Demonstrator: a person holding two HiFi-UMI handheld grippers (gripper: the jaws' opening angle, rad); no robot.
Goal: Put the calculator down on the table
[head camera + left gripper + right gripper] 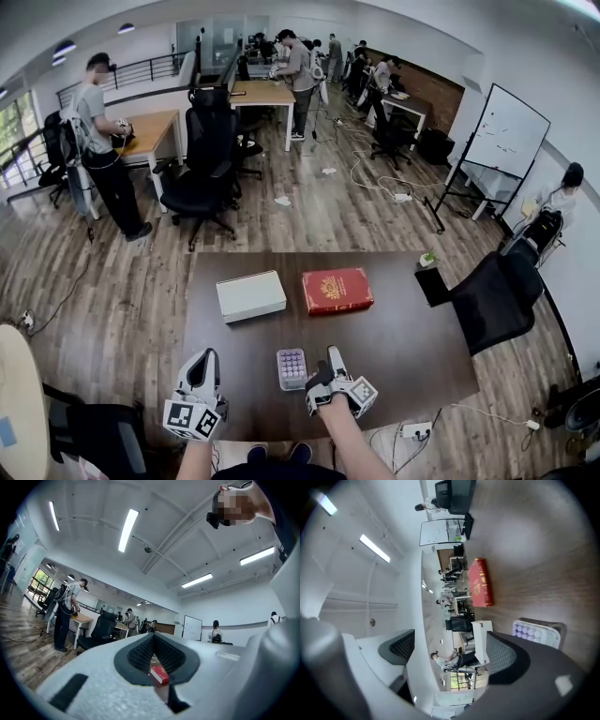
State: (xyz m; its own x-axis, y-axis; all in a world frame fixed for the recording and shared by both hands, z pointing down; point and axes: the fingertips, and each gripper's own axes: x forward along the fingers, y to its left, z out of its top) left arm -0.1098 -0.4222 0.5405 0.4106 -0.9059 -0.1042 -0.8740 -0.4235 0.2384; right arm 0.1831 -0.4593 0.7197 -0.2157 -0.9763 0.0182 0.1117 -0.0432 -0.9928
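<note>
Calculator (292, 368) lies flat on table (403, 347), just beside right gripper (328, 367), jaws apart, empty. Left gripper (202, 367) jaws together, nothing held. Lift right gripper straight off w/o nudging it.

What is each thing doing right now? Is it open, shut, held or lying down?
calculator: lying flat on the table, buttons up, not held
red book: closed, lying flat
white box: closed, lying flat
left gripper: fingers shut, holding nothing
right gripper: fingers open, empty, right beside the calculator
</note>
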